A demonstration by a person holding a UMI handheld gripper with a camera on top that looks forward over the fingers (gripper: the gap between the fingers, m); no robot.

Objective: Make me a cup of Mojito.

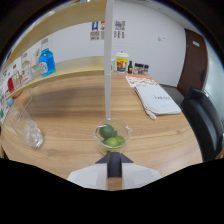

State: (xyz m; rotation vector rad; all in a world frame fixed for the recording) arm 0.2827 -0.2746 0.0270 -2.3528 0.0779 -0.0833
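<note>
Looking forward along the gripper (pixel 114 167), its pale fingers (pixel 85 177) show low in the view, spreading to either side of a dark central piece, and whether they stand apart or closed cannot be told from here. Just ahead of them, on the wooden table (pixel 75 117), sits a small clear glass bowl (pixel 113 135) holding limes (pixel 111 136): at least two green fruits, one darker and set toward the far side, one lighter and nearer the fingers. The bowl rests on the table on its own, not between the fingers. Off to the left of the bowl, and near the same depth, lies a clear glass or plastic cup (pixel 25 127), tilted or on its side, with something pale and crumpled-looking at its lower end; what that is cannot be made out. A slim white vertical post (pixel 108 60) rises from just behind the bowl and runs up out of sight. Farther across the table to the right, a white bag or folded cloth (pixel 159 100) with faint lettering lies flat, with a printed orange-and-white sheet (pixel 136 80) beyond it. To the right of the table stands a dark chair (pixel 202 120). At the far edge of the table are a yellow-labelled tub with a white lid (pixel 121 62) and a few small dark bottles (pixel 137 68) beside it. On a shelf to the left stands a blue carton (pixel 47 62), with more packages (pixel 15 75) lined along the left side. Behind everything is a white wall with papers (pixel 107 30) pinned to it and a dark brown door (pixel 192 60) at the right.
</note>
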